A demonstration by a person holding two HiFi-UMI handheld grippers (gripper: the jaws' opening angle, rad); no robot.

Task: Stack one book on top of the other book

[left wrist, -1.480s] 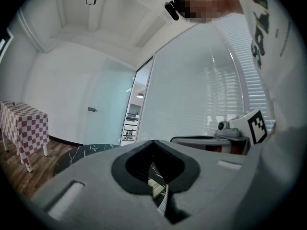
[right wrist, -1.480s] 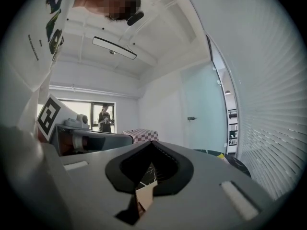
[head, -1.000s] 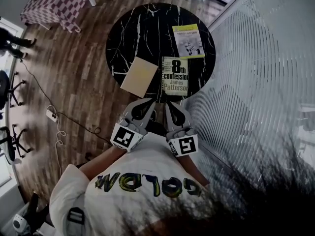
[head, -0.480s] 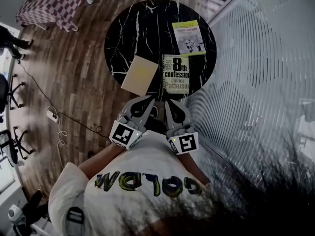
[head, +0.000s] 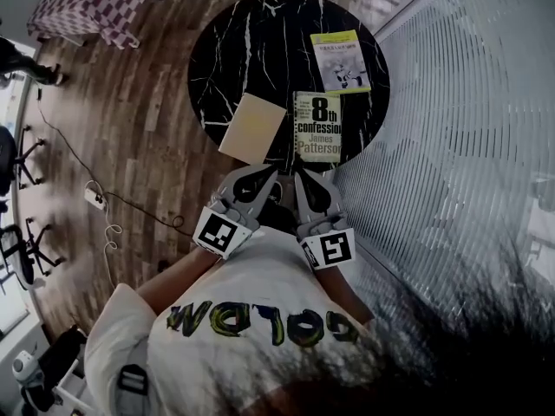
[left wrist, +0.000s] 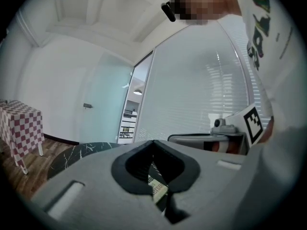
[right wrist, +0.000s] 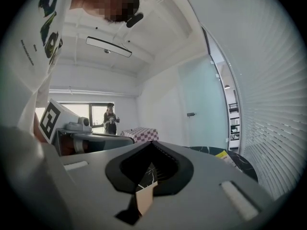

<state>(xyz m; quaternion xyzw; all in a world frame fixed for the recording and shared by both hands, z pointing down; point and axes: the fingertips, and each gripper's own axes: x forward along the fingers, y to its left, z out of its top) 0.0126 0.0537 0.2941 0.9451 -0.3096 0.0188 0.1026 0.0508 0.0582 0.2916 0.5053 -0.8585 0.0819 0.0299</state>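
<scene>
Three books lie on the round black marble table (head: pixel 234 50): a plain tan book (head: pixel 252 127) near the front edge, the "8th confession" paperback (head: pixel 318 126) to its right, and a yellow book (head: pixel 340 61) farther back. My left gripper (head: pixel 258 180) and right gripper (head: pixel 309 185) hover side by side just short of the table's near edge, both shut and empty. In the left gripper view the left gripper (left wrist: pixel 154 143) shows a corner of the paperback (left wrist: pixel 159 189) below its closed jaws. In the right gripper view the right gripper (right wrist: pixel 152 143) shows the tan book (right wrist: pixel 144 199) and the yellow book (right wrist: pixel 224 158).
A glass wall with blinds (head: pixel 451 146) runs close along the table's right side. A checkered-cloth table (head: pixel 95 3) stands far left. Office chairs (head: pixel 22 159) and a cable with a power strip (head: pixel 93 199) lie on the wood floor at left. A person (right wrist: pixel 110 119) stands far off.
Both grippers have drifted slightly toward the table's near edge, still shut. The books lie as before on the table.
</scene>
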